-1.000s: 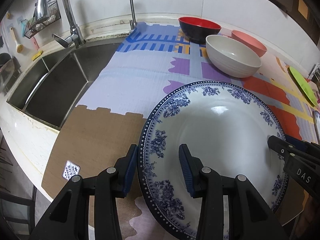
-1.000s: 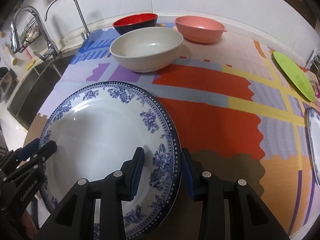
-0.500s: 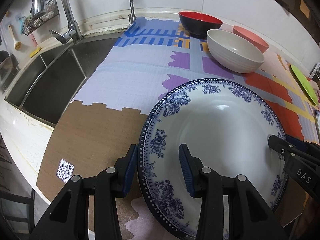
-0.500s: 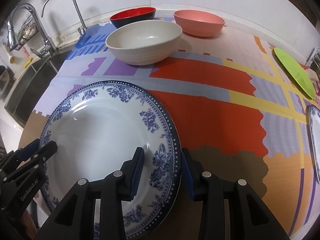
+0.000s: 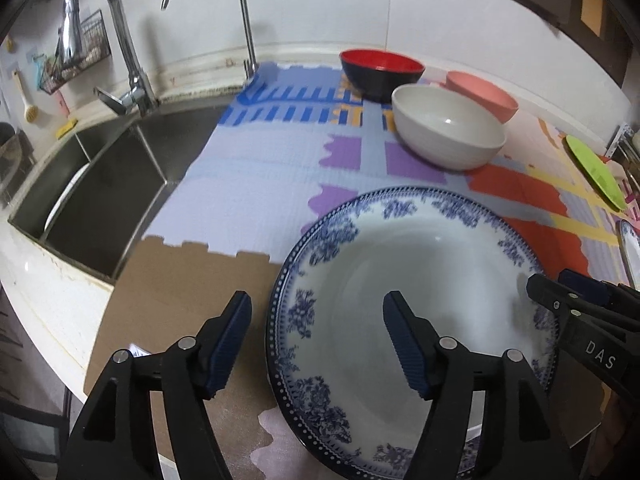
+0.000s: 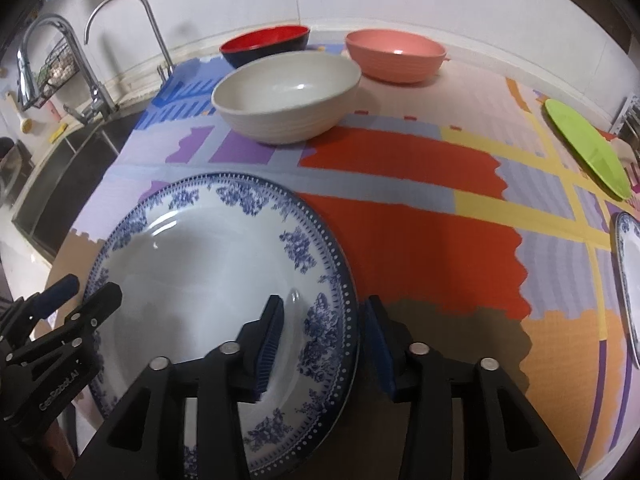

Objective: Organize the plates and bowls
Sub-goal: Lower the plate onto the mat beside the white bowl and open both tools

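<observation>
A large blue-and-white plate [image 5: 420, 280] [image 6: 200, 260] lies on the patterned mat near the counter's front edge. My left gripper [image 5: 316, 300] straddles its left rim; its jaws are opening and stand wide, with neither pad touching the rim. My right gripper [image 6: 324, 304] straddles the right rim; its jaws are opening too, with small gaps at the pads. Further back stand a cream bowl [image 5: 448, 136] [image 6: 284, 96], a red-and-black bowl [image 5: 382, 68] [image 6: 264, 42] and a pink bowl [image 5: 480, 94] [image 6: 394, 54].
A steel sink [image 5: 100, 184] with two faucets lies to the left. A green plate [image 6: 588, 152] rests at the far right. The rim of a second blue-and-white plate [image 6: 630, 272] shows at the right edge. Bare orange mat [image 6: 420, 240] stretches right of the big plate.
Both grippers were clamped on the plate's opposite rims; now the left jaws have spread wide and the right jaws have eased off. The plate sits where it was.
</observation>
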